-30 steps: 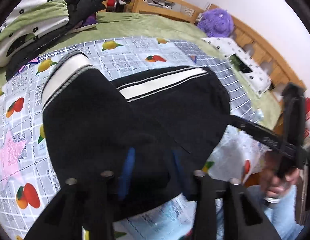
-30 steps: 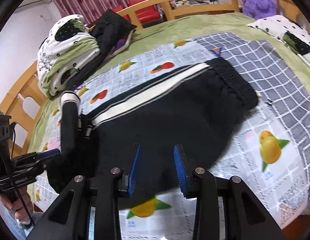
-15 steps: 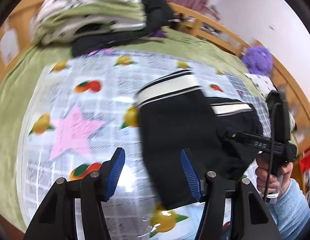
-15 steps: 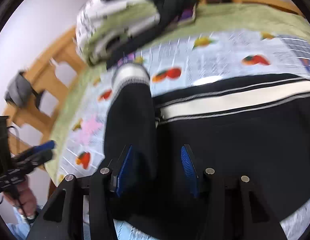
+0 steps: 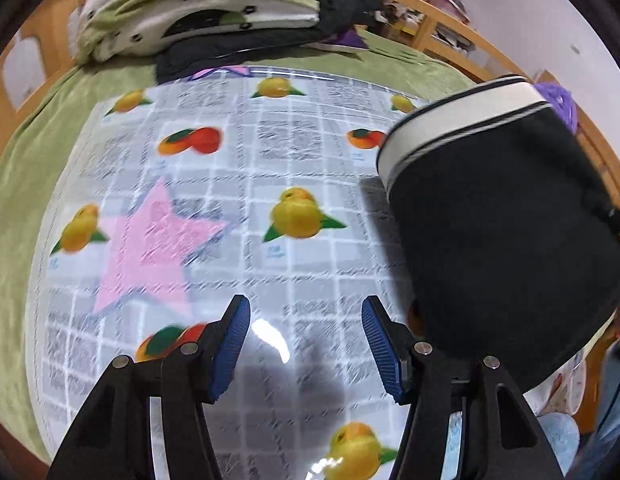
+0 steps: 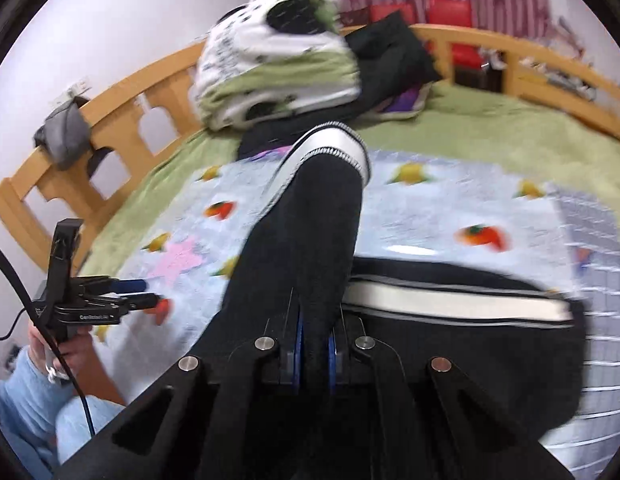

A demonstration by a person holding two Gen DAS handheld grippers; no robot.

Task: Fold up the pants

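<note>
The black pants [image 6: 450,344] with a white side stripe lie folded on the fruit-print plastic sheet [image 5: 237,184] on the bed. My right gripper [image 6: 314,354] is shut on a fold of the pants and lifts it, so the white-cuffed end [image 6: 334,152] stands up in front of it. In the left wrist view that lifted fold [image 5: 502,248] hangs at the right. My left gripper [image 5: 305,338] is open and empty above the bare sheet, left of the pants; it also shows in the right wrist view [image 6: 121,296].
A pile of green and white bedding [image 5: 197,12] and dark clothes [image 6: 390,56] lies at the far end of the bed. A wooden bed rail [image 6: 109,124] runs round the edge. A purple plush toy [image 5: 562,100] sits at the far right.
My left gripper has let go of the pants, opened and swung left over the bare sheet. My right gripper has shut on a fold of the pants and raised it.
</note>
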